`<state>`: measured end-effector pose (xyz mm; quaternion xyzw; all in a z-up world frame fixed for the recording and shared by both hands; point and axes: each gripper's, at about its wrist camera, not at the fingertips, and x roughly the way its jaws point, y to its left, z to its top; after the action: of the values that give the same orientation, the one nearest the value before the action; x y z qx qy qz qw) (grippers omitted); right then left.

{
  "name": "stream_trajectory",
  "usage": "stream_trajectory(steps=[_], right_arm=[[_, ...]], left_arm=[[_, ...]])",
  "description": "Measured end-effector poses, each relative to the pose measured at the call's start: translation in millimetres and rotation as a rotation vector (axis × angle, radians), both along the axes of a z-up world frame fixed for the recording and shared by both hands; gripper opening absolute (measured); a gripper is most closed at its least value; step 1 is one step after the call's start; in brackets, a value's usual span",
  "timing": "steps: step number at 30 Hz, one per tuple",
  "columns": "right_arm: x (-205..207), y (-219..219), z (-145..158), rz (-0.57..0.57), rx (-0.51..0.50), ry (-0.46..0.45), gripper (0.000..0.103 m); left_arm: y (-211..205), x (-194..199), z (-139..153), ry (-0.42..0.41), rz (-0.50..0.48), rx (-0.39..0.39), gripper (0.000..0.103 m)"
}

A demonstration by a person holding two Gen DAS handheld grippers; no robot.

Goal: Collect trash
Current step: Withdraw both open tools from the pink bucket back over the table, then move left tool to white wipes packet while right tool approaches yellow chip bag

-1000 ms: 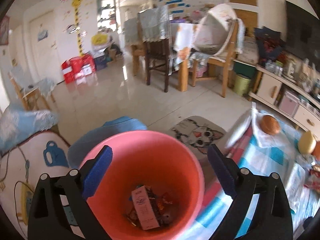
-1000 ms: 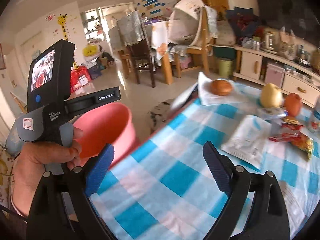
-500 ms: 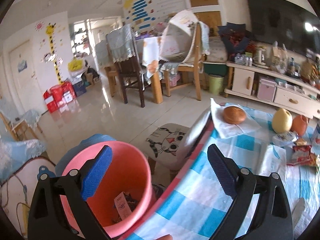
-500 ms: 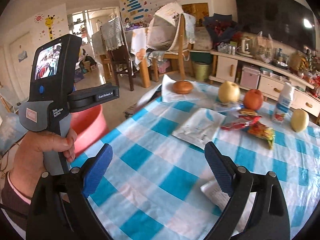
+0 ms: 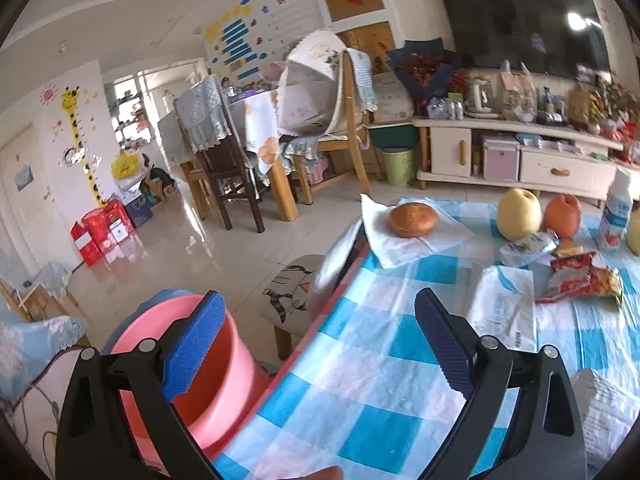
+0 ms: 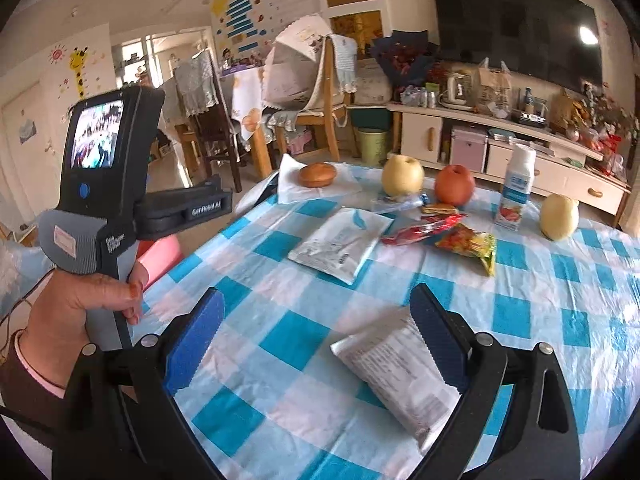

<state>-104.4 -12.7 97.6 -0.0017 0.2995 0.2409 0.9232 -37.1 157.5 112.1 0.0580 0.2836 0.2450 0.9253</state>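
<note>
Both tools stand with fingers spread apart, holding nothing. The right tool [image 6: 316,336] hovers over the blue-and-white checked tabletop [image 6: 520,280], directly above a flat white printed wrapper [image 6: 396,368] that lies between its fingers without touching them. A second white flat pouch [image 6: 340,242] and a red-and-yellow crinkled snack wrapper [image 6: 444,232] lie farther along the tabletop. The left tool [image 5: 320,344] hangs at the tabletop edge, beside the round pink plastic bucket [image 5: 224,380] on the floor.
</note>
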Motion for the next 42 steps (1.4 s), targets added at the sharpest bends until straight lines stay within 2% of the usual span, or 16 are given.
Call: stream_trajectory(steps=[13, 20, 28, 34, 42], right_arm=[[2, -49, -5, -0.055, -0.001, -0.014, 0.094], [8, -67, -10, -0.034, -0.019, 0.002, 0.094], [26, -87, -28, -0.015, -0.016, 0.093, 0.094], [39, -98, -36, -0.026, -0.011, 0.136, 0.094], [68, -120, -43, -0.078, 0.037, 0.168, 0.094]], left_arm=[[-65, 6, -14, 0.042, -0.107, 0.13, 0.095], [-88, 8, -21, 0.062, -0.16, 0.148, 0.095], [-102, 12, -31, 0.093, -0.206, 0.132, 0.095], [-91, 20, -31, 0.099, -0.276, 0.014, 0.095], [-63, 60, -46, 0.16, -0.376, -0.301, 0.095]])
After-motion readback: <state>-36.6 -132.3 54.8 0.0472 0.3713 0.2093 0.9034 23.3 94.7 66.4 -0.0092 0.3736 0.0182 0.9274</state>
